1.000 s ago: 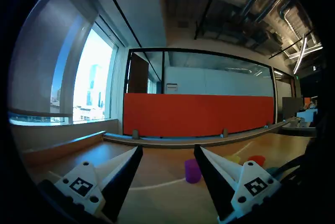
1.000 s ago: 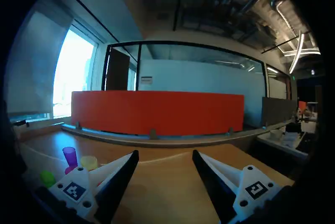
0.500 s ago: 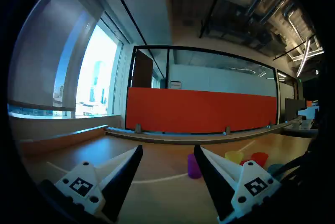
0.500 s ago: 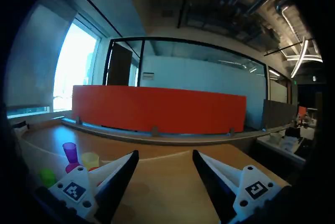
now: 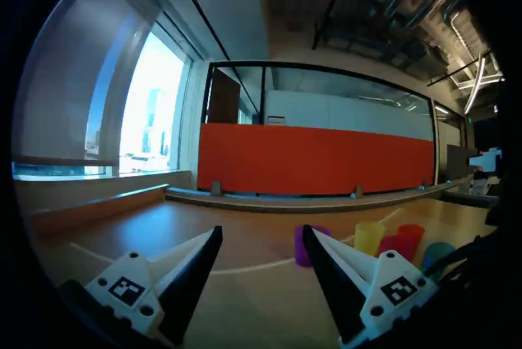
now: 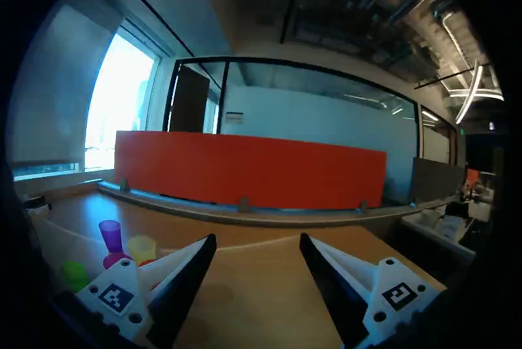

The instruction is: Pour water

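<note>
Left gripper view: cups grouped on table, partition behind 'em, window at left.

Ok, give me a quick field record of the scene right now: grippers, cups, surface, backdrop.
left hand-held gripper: open, holding nothing, over the table
right hand-held gripper: open, holding nothing
surface: wooden table
cups: purple cup, yellow cup, orange cup, blue cup, green cup, grouped together on the table
cup contents: cannot tell
backdrop: orange partition along the far edge, bright window to its left
</note>
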Action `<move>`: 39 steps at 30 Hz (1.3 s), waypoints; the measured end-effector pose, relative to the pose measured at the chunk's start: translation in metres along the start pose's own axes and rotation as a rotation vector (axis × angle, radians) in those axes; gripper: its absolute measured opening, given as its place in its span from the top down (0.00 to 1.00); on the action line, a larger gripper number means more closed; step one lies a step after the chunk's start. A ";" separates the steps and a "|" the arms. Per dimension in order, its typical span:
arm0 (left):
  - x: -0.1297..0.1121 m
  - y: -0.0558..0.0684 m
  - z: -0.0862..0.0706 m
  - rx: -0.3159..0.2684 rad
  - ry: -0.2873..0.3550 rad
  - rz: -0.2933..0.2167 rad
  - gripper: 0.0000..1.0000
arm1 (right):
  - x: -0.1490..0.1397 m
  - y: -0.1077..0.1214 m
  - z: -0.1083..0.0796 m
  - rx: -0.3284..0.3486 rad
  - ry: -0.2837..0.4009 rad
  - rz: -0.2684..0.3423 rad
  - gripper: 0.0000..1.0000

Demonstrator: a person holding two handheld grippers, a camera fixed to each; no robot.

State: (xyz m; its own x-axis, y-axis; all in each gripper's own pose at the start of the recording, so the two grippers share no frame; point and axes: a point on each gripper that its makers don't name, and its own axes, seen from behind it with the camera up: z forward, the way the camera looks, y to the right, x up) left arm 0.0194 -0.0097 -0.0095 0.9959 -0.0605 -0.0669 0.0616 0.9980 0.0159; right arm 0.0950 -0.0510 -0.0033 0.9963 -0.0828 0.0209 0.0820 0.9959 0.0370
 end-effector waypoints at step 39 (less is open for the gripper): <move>-0.020 0.011 0.007 -0.012 -0.061 0.061 0.10 | -0.002 0.011 -0.005 -0.008 -0.003 0.017 0.01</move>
State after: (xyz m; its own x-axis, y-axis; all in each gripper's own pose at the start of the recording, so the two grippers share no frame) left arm 0.0004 0.0021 -0.0013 1.0000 -0.0007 -0.0052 0.0008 1.0000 0.0061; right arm 0.0942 -0.0398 -0.0075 0.9975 -0.0662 0.0241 0.0655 0.9974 0.0289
